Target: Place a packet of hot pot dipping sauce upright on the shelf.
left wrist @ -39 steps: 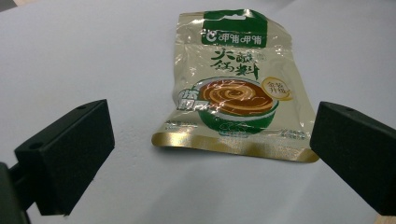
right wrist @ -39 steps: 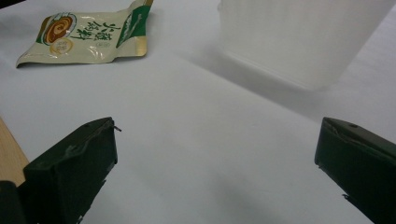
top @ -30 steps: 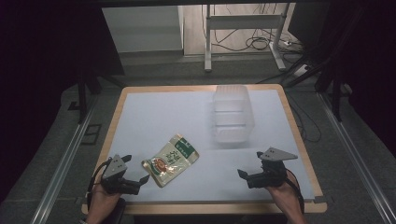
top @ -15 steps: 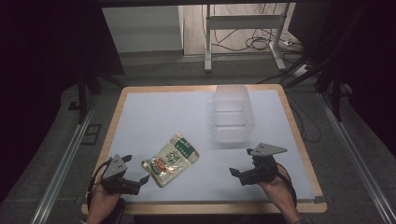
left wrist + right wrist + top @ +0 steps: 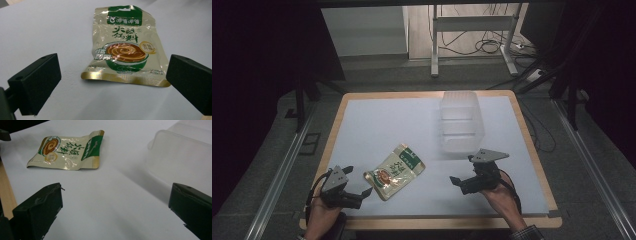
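A green and cream food pouch (image 5: 395,171) (image 5: 125,47) (image 5: 67,150) lies flat on the white table sheet (image 5: 387,125), near the front left. My left gripper (image 5: 362,192) (image 5: 112,87) rests just left of the pouch, open, its jaws wide apart with the pouch's bottom edge ahead of them. A clear plastic container (image 5: 460,122) (image 5: 182,157) stands at the back right. In front of that container is my right gripper (image 5: 458,182) (image 5: 112,212), open and holding nothing, turned toward the pouch.
The wooden table edge (image 5: 432,223) runs along the front. A metal stand (image 5: 472,30) and cables lie on the floor behind the table. Dark space lies on both sides.
My right gripper has moved left and forward, away from the right edge and toward the middle. The left gripper and the pouch have stayed put.
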`<state>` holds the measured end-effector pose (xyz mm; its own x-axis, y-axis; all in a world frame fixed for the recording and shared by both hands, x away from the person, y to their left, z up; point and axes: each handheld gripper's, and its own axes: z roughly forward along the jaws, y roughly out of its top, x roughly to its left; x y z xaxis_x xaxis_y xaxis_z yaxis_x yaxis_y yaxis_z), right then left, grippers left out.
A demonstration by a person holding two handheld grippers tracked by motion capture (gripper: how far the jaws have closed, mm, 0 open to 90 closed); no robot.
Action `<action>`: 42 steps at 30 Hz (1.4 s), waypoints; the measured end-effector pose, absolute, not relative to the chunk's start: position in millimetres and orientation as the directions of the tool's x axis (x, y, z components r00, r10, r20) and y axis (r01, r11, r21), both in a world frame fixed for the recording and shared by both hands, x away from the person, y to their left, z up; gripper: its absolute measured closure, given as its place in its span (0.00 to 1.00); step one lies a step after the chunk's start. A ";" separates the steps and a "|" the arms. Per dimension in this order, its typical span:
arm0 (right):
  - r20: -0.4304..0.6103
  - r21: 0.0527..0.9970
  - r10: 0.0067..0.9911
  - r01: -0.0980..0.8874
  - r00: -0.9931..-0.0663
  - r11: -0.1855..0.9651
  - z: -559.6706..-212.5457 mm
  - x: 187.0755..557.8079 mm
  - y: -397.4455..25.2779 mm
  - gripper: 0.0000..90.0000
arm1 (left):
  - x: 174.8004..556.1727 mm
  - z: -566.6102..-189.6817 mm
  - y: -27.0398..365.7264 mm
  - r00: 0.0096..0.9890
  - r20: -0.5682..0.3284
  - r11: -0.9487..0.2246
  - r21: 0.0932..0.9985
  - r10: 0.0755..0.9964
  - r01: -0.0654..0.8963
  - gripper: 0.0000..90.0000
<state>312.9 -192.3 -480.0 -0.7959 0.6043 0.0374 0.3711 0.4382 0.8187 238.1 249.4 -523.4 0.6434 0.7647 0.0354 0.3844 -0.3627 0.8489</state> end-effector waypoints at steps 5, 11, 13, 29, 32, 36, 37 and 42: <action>0.035 0.819 0.585 0.360 -0.810 0.448 -479.7 316.1 -183.9 0.00 | 238.1 -523.4 249.0 0.645 0.038 -0.365 0.849 0.763 0.382 0.00; 0.022 0.813 0.563 0.343 -0.826 0.471 -479.1 321.9 -173.0 0.00 | 238.0 -523.4 248.8 0.646 0.039 -0.366 0.849 0.762 0.381 0.00; 0.019 0.807 0.543 0.334 -0.839 0.487 -479.2 324.4 -168.3 0.00 | 238.1 -523.5 248.8 0.647 0.039 -0.367 0.849 0.762 0.381 0.00; 0.070 0.812 0.489 0.334 -0.870 0.479 -486.4 346.3 -133.3 0.00 | 238.2 -523.4 248.4 0.650 0.043 -0.371 0.848 0.759 0.377 0.00; 0.070 0.811 0.474 0.327 -0.877 0.484 -489.8 351.7 -125.1 0.00 | 238.2 -523.3 248.4 0.650 0.043 -0.371 0.849 0.759 0.377 0.00; 0.084 0.805 0.463 0.335 -0.882 0.490 -494.0 357.7 -114.6 0.00 | 238.2 -523.4 248.2 0.650 0.042 -0.370 0.850 0.759 0.376 0.00; 0.085 0.803 0.463 0.335 -0.883 0.493 -494.9 358.5 -112.6 0.00 | 238.2 -523.3 248.4 0.651 0.044 -0.373 0.848 0.758 0.376 0.00; 0.087 0.785 0.462 0.346 -0.883 0.514 -500.5 362.3 -100.2 0.00 | 238.2 -523.3 248.2 0.652 0.046 -0.375 0.847 0.757 0.376 0.00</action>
<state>362.3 -100.2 -500.5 -0.8829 0.4616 0.0868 0.3457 0.5135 0.7853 238.2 248.2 -523.3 0.6515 0.7572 0.0463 0.3759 -0.3752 0.8473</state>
